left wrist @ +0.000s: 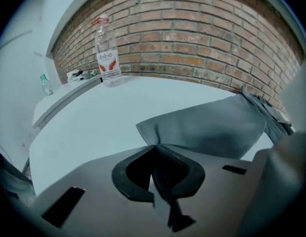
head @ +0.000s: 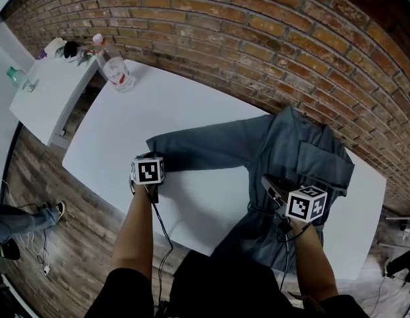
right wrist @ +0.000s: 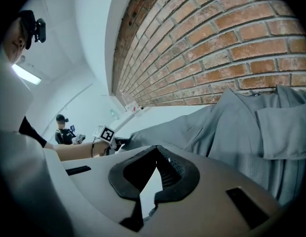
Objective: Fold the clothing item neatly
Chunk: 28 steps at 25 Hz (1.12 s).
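Observation:
A grey-blue shirt lies spread on the white table, collar toward the brick wall, with one long sleeve stretched out to the left. My left gripper sits at the cuff end of that sleeve. In the left gripper view the gripper is shut on the cuff corner, and sleeve cloth shows between the jaws. My right gripper rests at the shirt's body where the sleeve joins. In the right gripper view it is shut, with white table showing in the gap and shirt just beyond the tips.
A clear water bottle stands at the table's far left corner. A smaller white side table with small items stands to the left. The brick wall runs behind. Another person stands far off.

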{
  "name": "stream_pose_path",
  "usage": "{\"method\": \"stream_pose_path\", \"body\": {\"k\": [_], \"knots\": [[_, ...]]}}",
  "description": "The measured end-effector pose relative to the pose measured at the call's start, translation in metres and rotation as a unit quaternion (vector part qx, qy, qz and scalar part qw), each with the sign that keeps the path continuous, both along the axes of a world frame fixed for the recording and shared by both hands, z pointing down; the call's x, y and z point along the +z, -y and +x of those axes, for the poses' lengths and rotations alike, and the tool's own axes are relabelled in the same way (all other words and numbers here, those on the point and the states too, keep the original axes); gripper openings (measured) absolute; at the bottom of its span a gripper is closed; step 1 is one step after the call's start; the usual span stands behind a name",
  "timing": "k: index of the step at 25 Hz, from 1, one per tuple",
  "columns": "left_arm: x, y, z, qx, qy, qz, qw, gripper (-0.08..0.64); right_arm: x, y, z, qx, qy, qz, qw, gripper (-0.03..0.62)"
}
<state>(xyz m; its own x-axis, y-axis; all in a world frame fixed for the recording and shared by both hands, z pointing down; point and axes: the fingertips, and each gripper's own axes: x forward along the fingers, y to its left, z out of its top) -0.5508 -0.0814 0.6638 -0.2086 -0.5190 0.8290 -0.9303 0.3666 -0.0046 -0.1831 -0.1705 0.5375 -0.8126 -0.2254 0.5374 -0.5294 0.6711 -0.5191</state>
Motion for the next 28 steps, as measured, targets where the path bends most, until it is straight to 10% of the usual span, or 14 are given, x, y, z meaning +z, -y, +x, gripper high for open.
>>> {"method": "stream_pose_path", "body": {"k": [8,17,28], "knots": [[-0.008,0.003,0.008,0.03,0.034,-0.034,0.9984,0.014,-0.009,-0.008,0.016,0.003,-0.001,0.015,1.0,0.002],[-0.098,0.059,0.055,0.061,0.058,0.088,0.9925,0.014,-0.012,-0.013,0.064,0.05,0.009,0.0,0.999,0.002],[-0.192,0.14,0.2,0.176,0.06,0.177,0.9665,0.014,-0.032,-0.015,0.139,0.105,0.04,0.017,0.994,0.002]]}}
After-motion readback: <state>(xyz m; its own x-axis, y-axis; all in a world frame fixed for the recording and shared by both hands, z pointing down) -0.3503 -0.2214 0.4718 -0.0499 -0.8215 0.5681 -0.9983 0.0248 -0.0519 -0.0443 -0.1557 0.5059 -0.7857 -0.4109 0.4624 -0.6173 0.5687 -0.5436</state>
